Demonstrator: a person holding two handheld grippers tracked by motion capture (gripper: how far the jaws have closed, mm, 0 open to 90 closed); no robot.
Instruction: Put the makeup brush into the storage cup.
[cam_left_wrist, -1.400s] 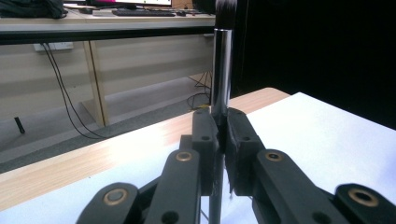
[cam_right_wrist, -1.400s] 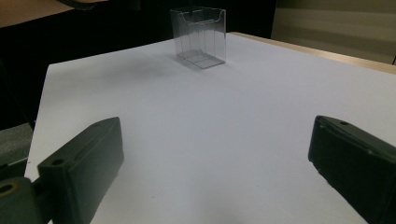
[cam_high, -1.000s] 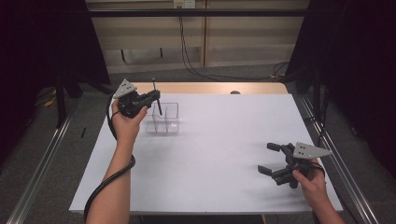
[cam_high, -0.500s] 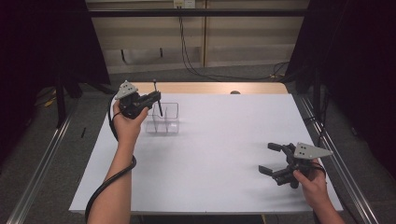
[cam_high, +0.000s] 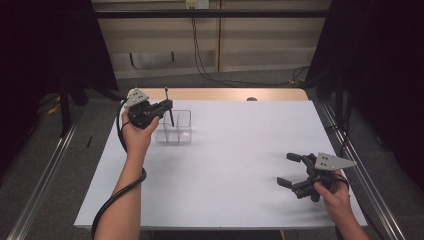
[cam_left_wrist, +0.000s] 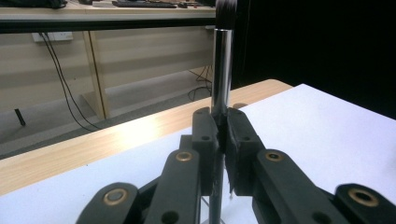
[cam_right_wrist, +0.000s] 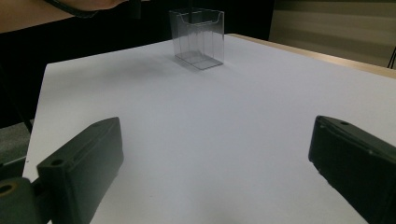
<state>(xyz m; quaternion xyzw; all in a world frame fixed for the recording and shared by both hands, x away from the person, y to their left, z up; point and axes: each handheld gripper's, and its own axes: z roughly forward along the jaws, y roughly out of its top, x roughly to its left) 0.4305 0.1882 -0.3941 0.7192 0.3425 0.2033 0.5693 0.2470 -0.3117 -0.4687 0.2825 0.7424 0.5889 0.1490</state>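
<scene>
- Our left gripper (cam_high: 162, 106) has its fingers (cam_left_wrist: 205, 140) closed tight on the shaft of a makeup brush (cam_left_wrist: 221, 70); the brush stands upright, bristles up, its lower end dropping below the fingers.
- We hold the brush over the clear acrylic organizer (cam_high: 175, 127), which sits toward the far left of the white table (cam_high: 240, 165). Whether the tip is already inside a compartment we cannot tell.
- We judge the step in hand to be lowering the brush into the organizer. To do it well, we should keep the shaft vertical, centre it over one compartment, go down slowly so it misses the thin walls, and release only once the end rests on the bottom; the light holder could tip if nudged.
- Our left hand (cam_high: 136, 135) is raised off the table, forearm reaching forward, the gripper turned sideways toward the organizer.
- Our right gripper (cam_high: 295, 171) has its fingers (cam_right_wrist: 79, 172) spread wide with nothing between them, low over the table at the near right, well apart from the organizer, pointing across toward it.
</scene>
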